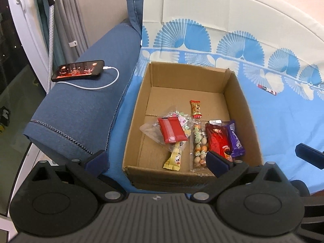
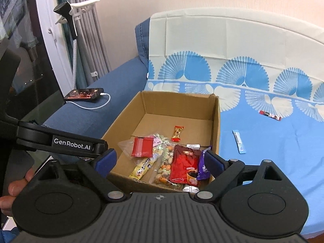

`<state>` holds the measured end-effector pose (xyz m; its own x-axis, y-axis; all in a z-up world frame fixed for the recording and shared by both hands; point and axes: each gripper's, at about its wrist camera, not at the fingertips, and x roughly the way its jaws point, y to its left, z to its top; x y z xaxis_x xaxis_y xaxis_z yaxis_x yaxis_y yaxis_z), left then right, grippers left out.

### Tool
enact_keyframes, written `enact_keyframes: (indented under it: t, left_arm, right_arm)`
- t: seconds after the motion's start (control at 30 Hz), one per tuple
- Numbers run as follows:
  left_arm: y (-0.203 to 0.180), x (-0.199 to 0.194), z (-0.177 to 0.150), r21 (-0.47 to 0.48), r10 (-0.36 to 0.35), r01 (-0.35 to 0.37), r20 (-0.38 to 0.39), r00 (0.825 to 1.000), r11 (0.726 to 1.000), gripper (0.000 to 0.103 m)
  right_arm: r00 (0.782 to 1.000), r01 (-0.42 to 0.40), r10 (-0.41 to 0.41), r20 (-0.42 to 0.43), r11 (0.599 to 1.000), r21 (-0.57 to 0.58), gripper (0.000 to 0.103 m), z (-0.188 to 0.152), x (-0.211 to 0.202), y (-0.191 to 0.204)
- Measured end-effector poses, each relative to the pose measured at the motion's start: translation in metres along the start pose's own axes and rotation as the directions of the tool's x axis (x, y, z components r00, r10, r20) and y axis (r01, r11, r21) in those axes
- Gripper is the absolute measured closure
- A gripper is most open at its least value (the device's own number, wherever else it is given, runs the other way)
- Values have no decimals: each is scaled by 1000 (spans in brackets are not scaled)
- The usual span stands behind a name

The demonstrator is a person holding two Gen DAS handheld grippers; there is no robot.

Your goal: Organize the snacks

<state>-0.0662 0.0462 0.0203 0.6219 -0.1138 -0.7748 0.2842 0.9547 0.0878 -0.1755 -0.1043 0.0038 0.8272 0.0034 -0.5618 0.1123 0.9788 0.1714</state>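
An open cardboard box (image 1: 133, 121) stands on a blue patterned cloth. Inside lie a flat red packet (image 1: 172, 130), a small orange-red candy (image 1: 196, 109), a yellow wrapper (image 1: 175, 158), a clear bag of nuts (image 1: 199, 147), a red pouch (image 1: 217, 139) and a purple wrapper (image 1: 236, 141). On the cloth to the box's right are a red-and-white stick (image 2: 270, 115) and a blue strip (image 2: 239, 141). My left gripper (image 1: 157, 161) hovers open above the box's near edge, empty. My right gripper (image 2: 160, 161) is also open and empty above the near edge.
A phone (image 1: 79, 70) with a white charging cable lies on the blue sofa armrest (image 1: 81, 111) left of the box. A window, curtains and a stand are at the far left. A person's hand (image 2: 16, 182) shows at the lower left of the right wrist view.
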Motion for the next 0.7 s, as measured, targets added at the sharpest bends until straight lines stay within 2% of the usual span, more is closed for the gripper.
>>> enact_keyframes:
  t: [0.7]
  left_arm:
    - [-2, -8, -3, 14, 2, -2, 15, 1000, 1000, 0]
  right_arm:
    - [1000, 4, -4, 23, 1000, 6, 7, -4, -12, 0]
